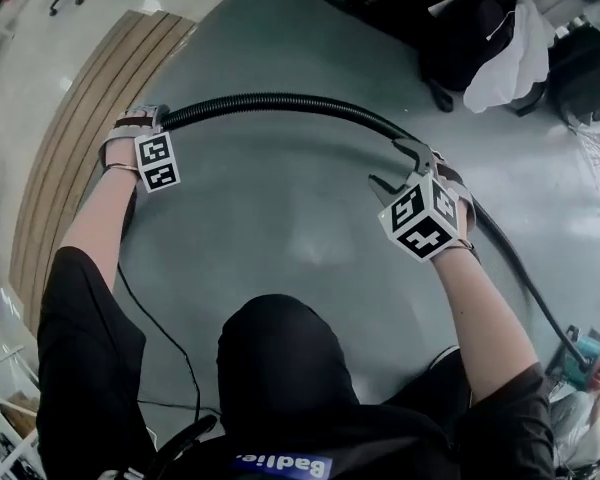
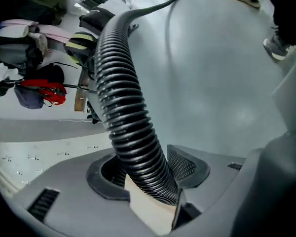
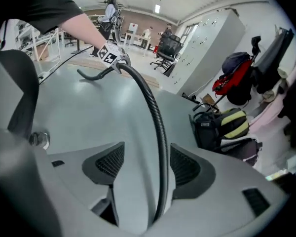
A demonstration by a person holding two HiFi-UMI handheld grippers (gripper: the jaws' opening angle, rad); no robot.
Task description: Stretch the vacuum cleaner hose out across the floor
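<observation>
The black ribbed vacuum hose [image 1: 280,101] arcs over the grey floor mat [image 1: 280,228] from my left gripper to my right one, then runs on to the lower right. My left gripper [image 1: 152,118] is shut on the hose near its left end. In the left gripper view the thick hose [image 2: 121,98] sits pinched between both pads of that gripper [image 2: 148,174]. My right gripper [image 1: 395,168] stands open over the hose. In the right gripper view the hose [image 3: 155,117] passes through that gripper [image 3: 143,167] with a gap on each side and leads off to the far left gripper [image 3: 111,58].
Dark bags [image 1: 460,18] and a white cloth [image 1: 510,58] lie at the mat's far edge. Wooden boards [image 1: 90,118] border the mat on the left. A thin black cable [image 1: 160,328] runs near my left side. Backpacks [image 3: 227,125] and office chairs [image 3: 167,46] stand further off.
</observation>
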